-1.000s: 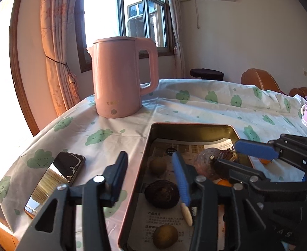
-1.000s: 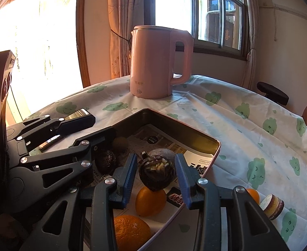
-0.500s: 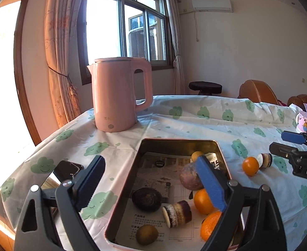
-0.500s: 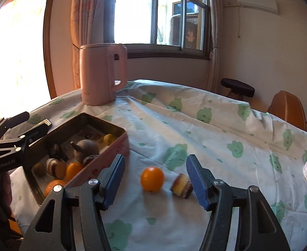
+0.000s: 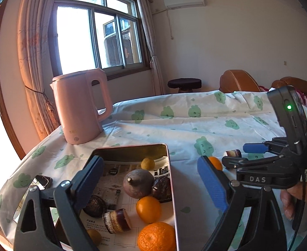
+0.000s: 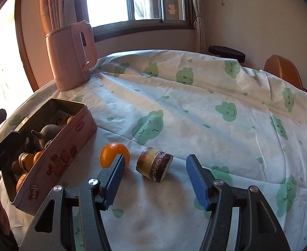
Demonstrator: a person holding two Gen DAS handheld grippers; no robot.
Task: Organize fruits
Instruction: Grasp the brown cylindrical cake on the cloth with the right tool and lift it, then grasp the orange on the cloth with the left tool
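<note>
Both grippers' fingers point(image 6: 113, 179) spread and empty over the cloud-print tablecloth point(image 6: 195, 113), sunlit window point(image 5: 95, 39) behind.

White "DAS" lettering on the black plastic body of the right gripper point(image 5: 256, 178), seen from the left wrist view. "Genji" in white rounded letters on the pink side wall of the rectangular metal tin point(image 6: 33, 190), low near its front corner; a smaller script word on the same wall near the far corner, too small to read. Printed paper lining the tin floor point(image 5: 111, 172), bold black characters and fine print, illegible. Small mark on the pink plastic kettle point(image 5: 75, 131), unreadable. Red paper character on the window pane point(image 6: 171, 9), blurred.
</note>
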